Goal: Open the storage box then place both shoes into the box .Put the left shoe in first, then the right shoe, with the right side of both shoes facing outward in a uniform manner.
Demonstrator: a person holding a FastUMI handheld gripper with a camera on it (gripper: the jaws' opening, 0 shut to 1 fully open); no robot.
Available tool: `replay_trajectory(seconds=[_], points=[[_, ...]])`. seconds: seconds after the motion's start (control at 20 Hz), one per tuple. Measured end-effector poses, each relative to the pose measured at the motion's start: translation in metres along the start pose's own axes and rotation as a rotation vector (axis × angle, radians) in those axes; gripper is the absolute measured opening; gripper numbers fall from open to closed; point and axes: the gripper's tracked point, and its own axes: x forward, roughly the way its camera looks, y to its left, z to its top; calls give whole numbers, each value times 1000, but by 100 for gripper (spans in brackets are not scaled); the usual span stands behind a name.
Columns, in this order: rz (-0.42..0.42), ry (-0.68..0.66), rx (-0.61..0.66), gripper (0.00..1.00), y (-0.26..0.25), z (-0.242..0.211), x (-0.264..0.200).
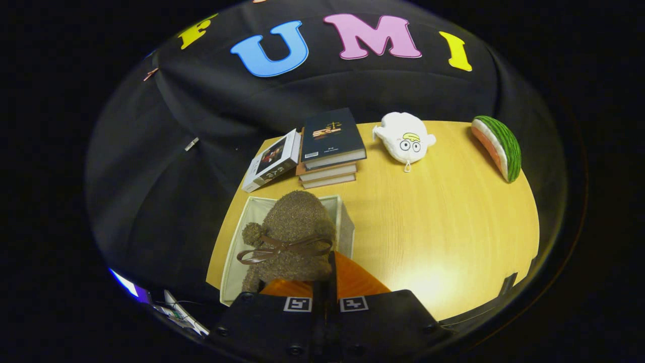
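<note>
A wooden table point(433, 222) stands before a black cloth wall, with a stack of books point(330, 148), a white plush point(404, 137) and a watermelon plush point(499, 146) at its far side. The gripper point(325, 282) has its fingers closed together on the rear of a brown fuzzy shoe point(292, 237) with a ribbon bow. The shoe hangs over the open white box point(345, 222), just ahead of the fingers, near the books.

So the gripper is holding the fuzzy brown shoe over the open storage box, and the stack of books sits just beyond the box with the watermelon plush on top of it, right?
Not quite. In the gripper view the fingers are closed on the fuzzy brown shoe over the open storage box, and the stack of books is just beyond it. But the watermelon plush lies on the wooden table, apart from the books, past the white plush.
</note>
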Motion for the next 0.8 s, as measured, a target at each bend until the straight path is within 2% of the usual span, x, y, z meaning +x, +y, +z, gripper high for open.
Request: replay_trajectory(seconds=[0.35,0.45,0.65,0.75,0.8], points=[[-107,47,-50,6,0,-14,35],[-125,56,-60,10,-1,-18,40],[-79,114,-59,23,15,-40,44],[-40,120,-85,35,26,-49,47],[-22,116,-101,46,32,-50,47]])
